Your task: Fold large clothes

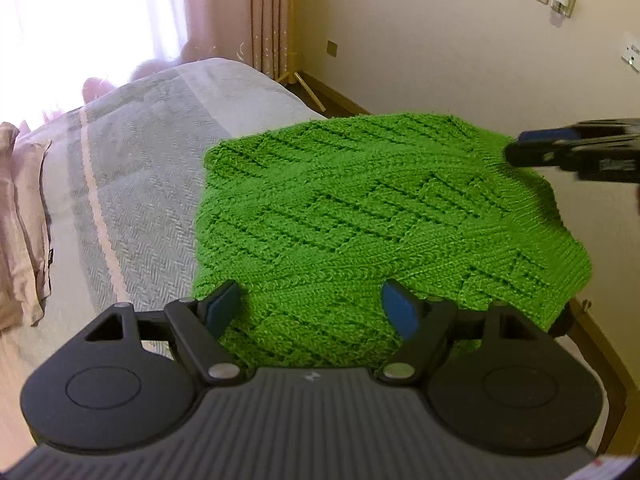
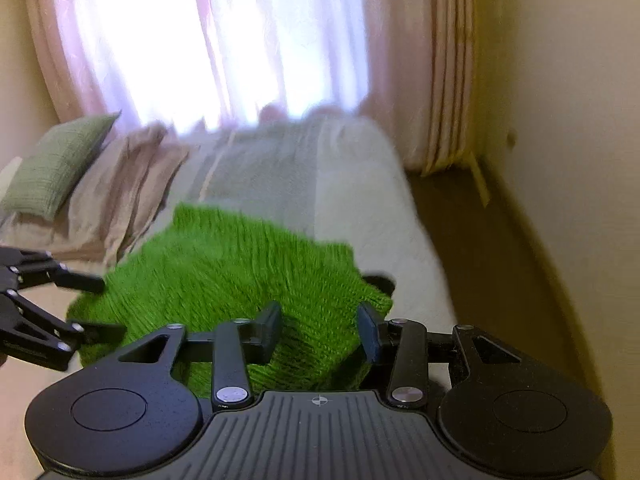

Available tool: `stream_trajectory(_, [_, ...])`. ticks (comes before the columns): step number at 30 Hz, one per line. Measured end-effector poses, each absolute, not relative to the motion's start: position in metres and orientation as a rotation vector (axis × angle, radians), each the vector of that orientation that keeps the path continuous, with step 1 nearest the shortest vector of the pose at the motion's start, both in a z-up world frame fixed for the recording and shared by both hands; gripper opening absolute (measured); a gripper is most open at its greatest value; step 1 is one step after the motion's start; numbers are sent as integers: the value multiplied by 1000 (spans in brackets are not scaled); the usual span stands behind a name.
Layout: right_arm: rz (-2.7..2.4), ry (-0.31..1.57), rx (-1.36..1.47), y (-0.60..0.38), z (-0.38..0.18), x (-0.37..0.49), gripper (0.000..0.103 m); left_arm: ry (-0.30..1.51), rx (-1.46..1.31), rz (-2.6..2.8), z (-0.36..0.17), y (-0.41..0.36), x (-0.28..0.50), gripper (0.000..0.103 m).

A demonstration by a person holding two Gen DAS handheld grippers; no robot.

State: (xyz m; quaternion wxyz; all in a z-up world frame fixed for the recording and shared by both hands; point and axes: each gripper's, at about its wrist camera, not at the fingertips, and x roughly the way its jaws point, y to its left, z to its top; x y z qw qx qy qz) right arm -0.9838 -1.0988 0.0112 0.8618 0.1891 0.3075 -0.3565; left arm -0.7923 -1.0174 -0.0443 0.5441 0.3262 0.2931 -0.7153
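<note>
A bright green knitted sweater point(image 1: 360, 220) lies folded on the bed, near its foot corner. In the left wrist view my left gripper point(image 1: 311, 310) hovers over the sweater's near edge with jaws wide open, and the pads touch nothing. The right wrist view shows that left gripper point(image 2: 110, 308) at the sweater's point(image 2: 224, 272) left edge. My right gripper point(image 2: 320, 332) has a thick fold of the sweater's corner filling the gap between its pads. From the left wrist view the right gripper point(image 1: 516, 146) sits at the sweater's far right corner.
The bed point(image 1: 152, 184) has a grey and white woven cover. Beige pillows point(image 2: 120, 196) and a green cushion point(image 2: 56, 164) lie at its head. Pink curtains point(image 2: 224, 40) hang behind. The wall point(image 1: 440, 40) and brown floor point(image 2: 480, 240) border the bed's side edge.
</note>
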Motion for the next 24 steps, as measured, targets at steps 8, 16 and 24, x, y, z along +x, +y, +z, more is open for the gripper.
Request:
stream_trajectory(8, [-651, 665, 455, -1042, -10, -987, 38, 739, 717, -1679, -46, -989, -770, 75])
stream_trajectory(16, [-693, 652, 462, -1024, 7, -996, 57, 706, 659, -1665, -25, -951, -767, 75])
stream_trajectory(24, [-717, 646, 508, -964, 8, -1023, 67, 748, 563, -1565, -7, -853, -770, 84])
